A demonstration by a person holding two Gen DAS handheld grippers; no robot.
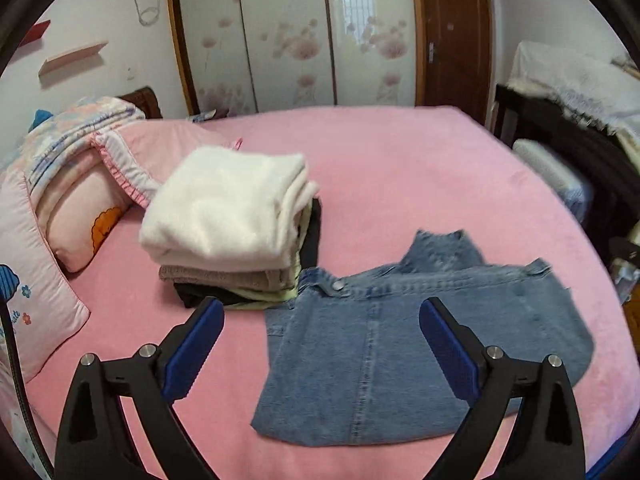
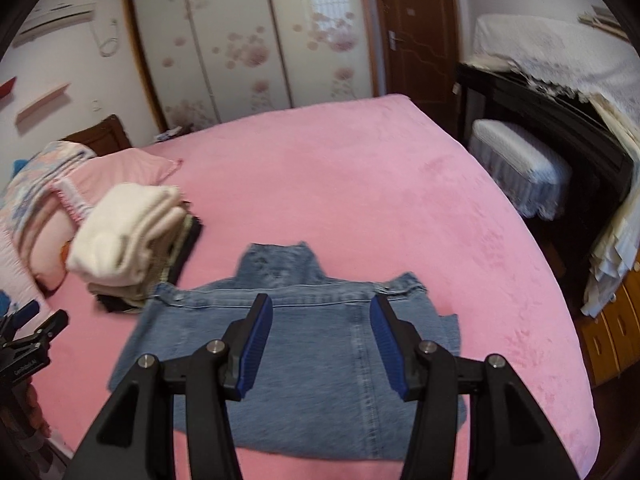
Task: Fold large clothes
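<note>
The blue denim jacket (image 2: 304, 364), partly folded, lies at lower centre on the pink bed (image 2: 380, 184); left gripper (image 1: 320, 344) and right gripper (image 2: 320, 340) hover wide open, empty, so the next fold likely requires grasping an edge.

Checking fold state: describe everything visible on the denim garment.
The denim garment is blue jean cloth, partly folded and flat on the pink bedspread. It shows a seamed band with a metal snap, a vertical seam and a frayed flap at its far edge. Its left corner abuts the stack of folded clothes. Both open grippers hover above it; neither touches it.
</note>
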